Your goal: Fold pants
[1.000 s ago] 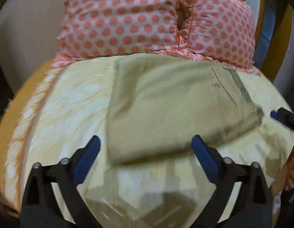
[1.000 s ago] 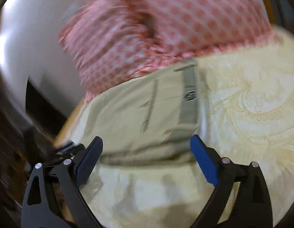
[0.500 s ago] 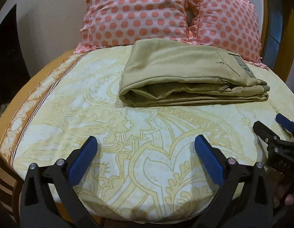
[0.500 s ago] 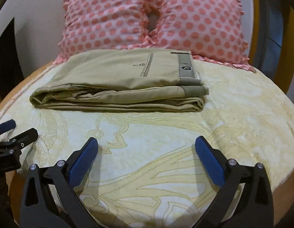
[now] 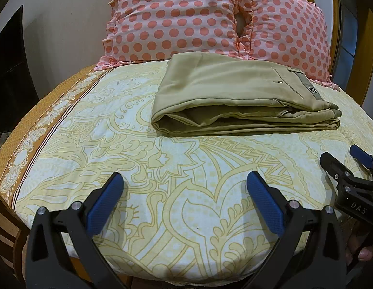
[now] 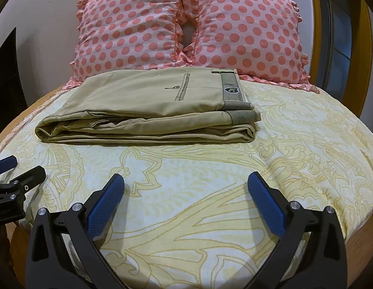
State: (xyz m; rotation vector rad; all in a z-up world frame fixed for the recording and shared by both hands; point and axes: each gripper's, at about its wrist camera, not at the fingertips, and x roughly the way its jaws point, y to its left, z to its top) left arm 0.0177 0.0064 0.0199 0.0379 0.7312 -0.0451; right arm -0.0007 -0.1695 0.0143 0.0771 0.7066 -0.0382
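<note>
In the left wrist view, the khaki pants (image 5: pixel 234 94) are seen folded into a flat stack on the bed (image 5: pixel 138 159), near its head edge and just in front of two pink dotted pillows (image 5: pixel 176 19). The waistband is turned toward the right edge of the bed. The left gripper (image 5: pixel 184 192) is held released above the foot edge, with nothing between its blue pads. The right gripper (image 6: pixel 185 192) is also spread wide and empty, well apart from the pants (image 6: pixel 148 110).
</note>
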